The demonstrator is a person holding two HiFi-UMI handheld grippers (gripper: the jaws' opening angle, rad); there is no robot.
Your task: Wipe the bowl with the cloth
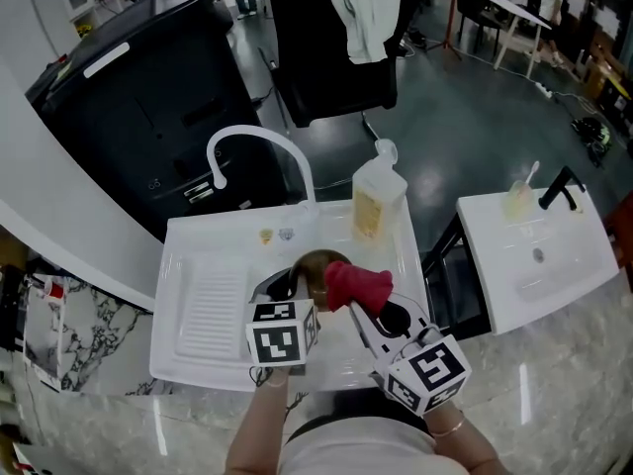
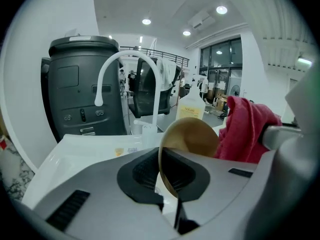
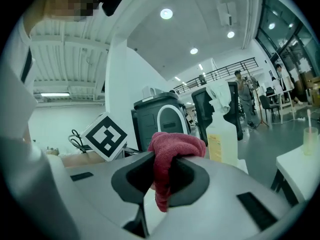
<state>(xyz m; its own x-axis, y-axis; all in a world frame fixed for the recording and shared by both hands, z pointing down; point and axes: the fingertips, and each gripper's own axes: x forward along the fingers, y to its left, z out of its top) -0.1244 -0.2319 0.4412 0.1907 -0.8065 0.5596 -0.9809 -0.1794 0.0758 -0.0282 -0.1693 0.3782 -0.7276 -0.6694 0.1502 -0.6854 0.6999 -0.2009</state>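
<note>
A tan bowl [image 2: 192, 136] stands on edge above the white sink [image 1: 198, 255], its rim pinched in my left gripper [image 2: 167, 176], which is shut on it. In the head view the bowl [image 1: 315, 265] shows as a brown disc just left of the red cloth [image 1: 358, 287]. My right gripper [image 3: 161, 176] is shut on that red cloth [image 3: 172, 149], which bunches over its jaws and hangs down between them. The cloth [image 2: 245, 129] sits right beside the bowl's inner face; whether they touch is unclear.
A white arched tap [image 1: 259, 146] rises behind the basin. A soap bottle [image 1: 378, 198] stands at the sink's back right corner. A ribbed drainboard [image 1: 210, 310] lies to the left. A black bin [image 1: 138, 97] and a black chair [image 1: 331, 47] stand beyond; a second white basin [image 1: 539, 255] is to the right.
</note>
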